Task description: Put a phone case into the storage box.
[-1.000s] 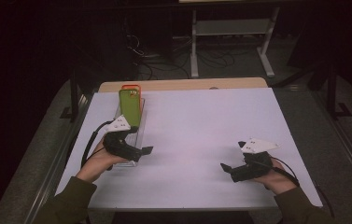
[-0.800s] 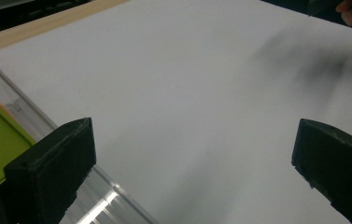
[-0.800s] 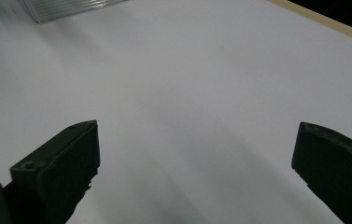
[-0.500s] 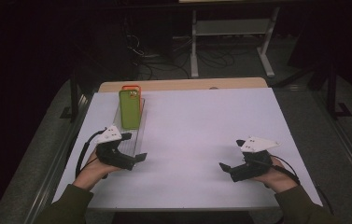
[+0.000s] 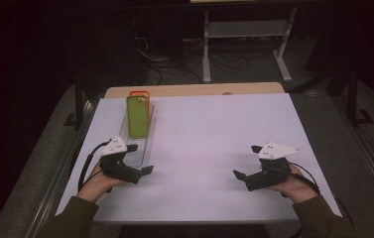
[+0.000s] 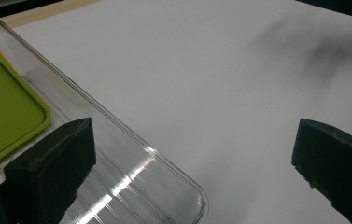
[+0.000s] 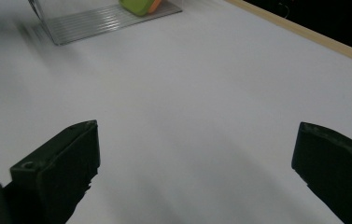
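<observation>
Left gripper view: both grippers gape wide and empty beside a clear ribbed plastic tray (image 6: 131, 172).
The left gripper (image 5: 134, 159) has its jaws spread at the tray's near end, one jaw over its rim; the green flat phone case (image 5: 138, 116) stands in the tray's far half, an orange case (image 5: 142, 94) behind it. The right gripper (image 5: 248, 161), equally wide, rests well apart from the tray on the white table (image 5: 214, 134).

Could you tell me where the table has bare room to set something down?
The white table is bare from the clear tray across to its right edge, including the stretch between the left gripper and right gripper. The left side is crowded: the tray holds a green case and an orange case.
</observation>
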The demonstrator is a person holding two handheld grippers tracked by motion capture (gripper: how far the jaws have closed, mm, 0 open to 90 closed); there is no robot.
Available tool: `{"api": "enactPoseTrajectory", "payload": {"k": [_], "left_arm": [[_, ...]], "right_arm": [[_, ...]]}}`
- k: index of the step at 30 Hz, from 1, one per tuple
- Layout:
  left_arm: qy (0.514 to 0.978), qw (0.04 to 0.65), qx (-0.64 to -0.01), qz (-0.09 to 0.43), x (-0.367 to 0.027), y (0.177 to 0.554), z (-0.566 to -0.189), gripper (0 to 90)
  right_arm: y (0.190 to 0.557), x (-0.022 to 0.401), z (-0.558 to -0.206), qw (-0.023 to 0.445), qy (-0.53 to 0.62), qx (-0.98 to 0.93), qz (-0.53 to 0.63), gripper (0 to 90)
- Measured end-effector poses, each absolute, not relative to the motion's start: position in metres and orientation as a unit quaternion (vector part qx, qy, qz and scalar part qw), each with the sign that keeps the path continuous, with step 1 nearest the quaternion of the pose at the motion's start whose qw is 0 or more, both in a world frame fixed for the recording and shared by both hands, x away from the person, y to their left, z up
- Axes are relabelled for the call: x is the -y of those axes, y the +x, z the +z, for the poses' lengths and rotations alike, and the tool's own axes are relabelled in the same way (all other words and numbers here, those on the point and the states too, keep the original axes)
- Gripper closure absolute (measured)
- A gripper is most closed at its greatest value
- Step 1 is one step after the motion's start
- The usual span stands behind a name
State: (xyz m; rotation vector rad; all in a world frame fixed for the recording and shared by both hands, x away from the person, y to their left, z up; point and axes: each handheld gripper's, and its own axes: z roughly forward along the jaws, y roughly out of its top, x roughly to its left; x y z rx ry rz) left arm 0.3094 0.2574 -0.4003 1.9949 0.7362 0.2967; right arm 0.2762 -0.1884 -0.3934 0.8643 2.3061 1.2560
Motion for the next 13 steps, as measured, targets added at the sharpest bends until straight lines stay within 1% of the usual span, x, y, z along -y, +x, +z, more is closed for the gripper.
{"api": "enactPoseTrajectory", "payload": {"k": [13], "left_arm": [[0.818, 0.478, -0.299, 0.115, -0.2555, 0.3095, -0.4017, 0.0]], "right_arm": [[0.2751, 0.1892, -0.3927, 0.191, 0.306, -0.819, 0.447, 0.4]]}}
